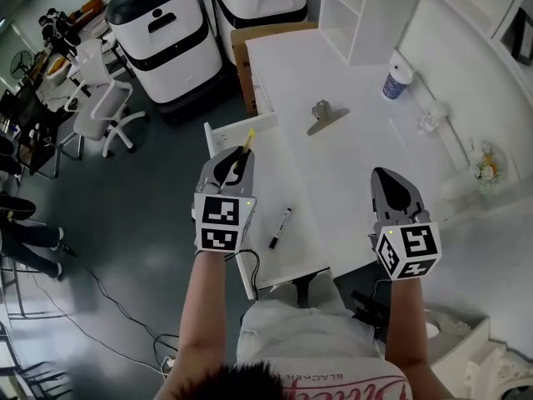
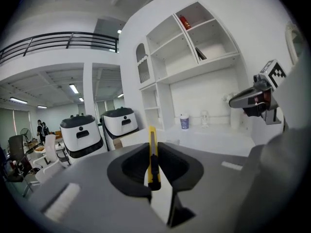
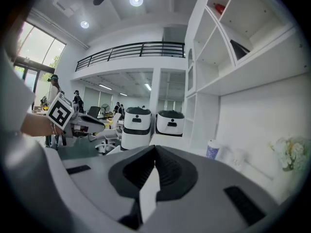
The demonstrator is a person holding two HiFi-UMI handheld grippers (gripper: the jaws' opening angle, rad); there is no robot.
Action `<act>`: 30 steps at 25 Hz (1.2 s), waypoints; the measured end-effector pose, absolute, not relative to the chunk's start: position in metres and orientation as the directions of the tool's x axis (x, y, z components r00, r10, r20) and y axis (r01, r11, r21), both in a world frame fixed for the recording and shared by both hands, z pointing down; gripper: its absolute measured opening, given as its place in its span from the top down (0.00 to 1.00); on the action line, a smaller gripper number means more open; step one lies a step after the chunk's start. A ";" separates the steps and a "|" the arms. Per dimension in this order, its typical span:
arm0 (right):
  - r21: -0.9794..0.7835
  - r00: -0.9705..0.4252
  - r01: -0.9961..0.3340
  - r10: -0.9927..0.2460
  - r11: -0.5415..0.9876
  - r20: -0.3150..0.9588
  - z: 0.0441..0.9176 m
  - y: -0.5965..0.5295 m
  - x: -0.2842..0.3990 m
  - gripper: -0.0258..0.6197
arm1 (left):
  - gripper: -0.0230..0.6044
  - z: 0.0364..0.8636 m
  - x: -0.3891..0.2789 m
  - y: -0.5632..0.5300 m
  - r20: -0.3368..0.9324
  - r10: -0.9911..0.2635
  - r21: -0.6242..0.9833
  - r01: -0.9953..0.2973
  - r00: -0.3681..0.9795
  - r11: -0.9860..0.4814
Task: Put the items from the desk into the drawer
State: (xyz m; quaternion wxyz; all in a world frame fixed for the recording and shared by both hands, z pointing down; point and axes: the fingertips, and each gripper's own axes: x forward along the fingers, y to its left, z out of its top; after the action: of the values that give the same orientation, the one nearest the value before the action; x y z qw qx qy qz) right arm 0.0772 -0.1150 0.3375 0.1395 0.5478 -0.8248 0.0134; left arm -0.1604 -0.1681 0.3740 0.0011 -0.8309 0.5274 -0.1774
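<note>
My left gripper [image 1: 241, 154] is shut on a yellow utility knife [image 1: 247, 140], which sticks out past its tips above the open white drawer [image 1: 218, 134] at the desk's left side. In the left gripper view the knife [image 2: 152, 152] stands on edge, pinched between the jaws of the left gripper [image 2: 153, 165]. A black marker pen [image 1: 280, 227] lies in the drawer near its front. A metal binder clip [image 1: 326, 116] rests on the white desk [image 1: 350, 165]. My right gripper [image 1: 386, 176] hovers over the desk's right part, shut and empty, as the right gripper view shows the same gripper [image 3: 155, 152].
A paper cup [image 1: 397, 80] and a small glass object [image 1: 431, 117] stand near the back wall, flowers [image 1: 485, 162] at the far right. A shelf unit [image 1: 358, 15] sits at the desk's back. White wheeled machines [image 1: 162, 32], a cardboard box [image 1: 243, 57] and an office chair [image 1: 108, 111] stand beyond the drawer.
</note>
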 end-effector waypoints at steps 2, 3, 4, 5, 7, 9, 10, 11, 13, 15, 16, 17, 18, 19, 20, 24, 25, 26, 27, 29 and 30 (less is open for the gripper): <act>0.122 -0.358 -0.909 -0.896 0.398 0.262 0.346 -0.114 0.078 0.95 | 0.87 0.393 -0.157 -0.166 0.333 -0.861 -0.166 -0.875 0.386 -0.456; 0.118 -0.356 -0.910 -0.894 0.398 0.272 0.351 -0.114 0.078 0.95 | 0.87 0.401 -0.156 -0.165 0.350 -0.853 -0.155 -0.874 0.387 -0.460; 0.114 -0.356 -0.910 -0.891 0.399 0.281 0.355 -0.113 0.078 0.95 | 0.87 0.408 -0.156 -0.164 0.366 -0.846 -0.149 -0.873 0.388 -0.465; 0.111 -0.356 -0.910 -0.889 0.400 0.290 0.360 -0.112 0.077 0.95 | 0.87 0.415 -0.155 -0.163 0.381 -0.839 -0.144 -0.871 0.389 -0.469; 0.103 -0.356 -0.910 -0.883 0.403 0.306 0.368 -0.109 0.077 0.95 | 0.87 0.431 -0.155 -0.161 0.413 -0.825 -0.129 -0.872 0.385 -0.472; 0.094 -0.355 -0.910 -0.877 0.403 0.324 0.375 -0.107 0.078 0.95 | 0.87 0.446 -0.153 -0.161 0.443 -0.810 -0.106 -0.875 0.383 -0.472; 0.090 -0.353 -0.911 -0.875 0.402 0.332 0.379 -0.107 0.079 0.95 | 0.87 0.454 -0.152 -0.160 0.460 -0.800 -0.094 -0.875 0.385 -0.475; 0.087 -0.351 -0.912 -0.872 0.401 0.340 0.382 -0.107 0.079 0.95 | 0.87 0.463 -0.151 -0.160 0.478 -0.788 -0.085 -0.873 0.388 -0.481; 0.079 -0.347 -0.914 -0.869 0.398 0.353 0.389 -0.106 0.079 0.95 | 0.87 0.480 -0.148 -0.159 0.515 -0.762 -0.069 -0.867 0.393 -0.494; 0.073 -0.347 -0.914 -0.864 0.398 0.366 0.396 -0.105 0.079 0.95 | 0.87 0.497 -0.145 -0.156 0.543 -0.740 -0.051 -0.864 0.397 -0.501; 0.071 -0.347 -0.914 -0.860 0.399 0.373 0.399 -0.104 0.079 0.95 | 0.87 0.505 -0.144 -0.155 0.555 -0.730 -0.041 -0.864 0.398 -0.502; 0.068 -0.348 -0.914 -0.857 0.401 0.379 0.402 -0.104 0.078 0.95 | 0.87 0.513 -0.143 -0.153 0.569 -0.720 -0.031 -0.864 0.399 -0.503; 0.065 -0.348 -0.914 -0.855 0.401 0.385 0.405 -0.104 0.078 0.95 | 0.87 0.519 -0.142 -0.152 0.583 -0.708 -0.021 -0.864 0.398 -0.503; 0.062 -0.349 -0.914 -0.853 0.402 0.389 0.407 -0.104 0.078 0.95 | 0.87 0.526 -0.141 -0.151 0.598 -0.697 -0.010 -0.866 0.396 -0.500; 0.059 -0.349 -0.914 -0.851 0.402 0.394 0.410 -0.105 0.078 0.95 | 0.87 0.534 -0.141 -0.151 0.613 -0.686 0.002 -0.869 0.392 -0.496; 0.055 -0.351 -0.911 -0.840 0.408 0.413 0.418 -0.107 0.075 0.95 | 0.87 0.564 -0.140 -0.151 0.671 -0.637 0.041 -0.878 0.378 -0.478; 0.054 -0.351 -0.911 -0.837 0.410 0.419 0.420 -0.108 0.075 0.95 | 0.87 0.572 -0.140 -0.152 0.682 -0.628 0.046 -0.879 0.374 -0.474; 0.054 -0.352 -0.910 -0.834 0.411 0.425 0.423 -0.109 0.075 0.95 | 0.87 0.581 -0.139 -0.153 0.693 -0.619 0.051 -0.882 0.369 -0.469; 0.054 -0.352 -0.909 -0.830 0.413 0.432 0.425 -0.110 0.074 0.95 | 0.87 0.589 -0.139 -0.153 0.709 -0.605 0.059 -0.886 0.362 -0.461; 0.058 -0.352 -0.906 -0.822 0.420 0.447 0.430 -0.113 0.073 0.95 | 0.87 0.605 -0.137 -0.151 0.747 -0.564 0.085 -0.892 0.351 -0.443; 0.061 -0.353 -0.904 -0.818 0.423 0.454 0.432 -0.114 0.073 0.95 | 0.87 0.613 -0.135 -0.151 0.763 -0.545 0.095 -0.894 0.348 -0.438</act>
State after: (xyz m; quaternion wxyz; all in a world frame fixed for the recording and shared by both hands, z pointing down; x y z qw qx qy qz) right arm 0.0729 -0.1142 0.4324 0.2130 0.5276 -0.8162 0.1006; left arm -0.1355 -0.1507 0.6127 -0.2601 -0.7788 0.4619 -0.3353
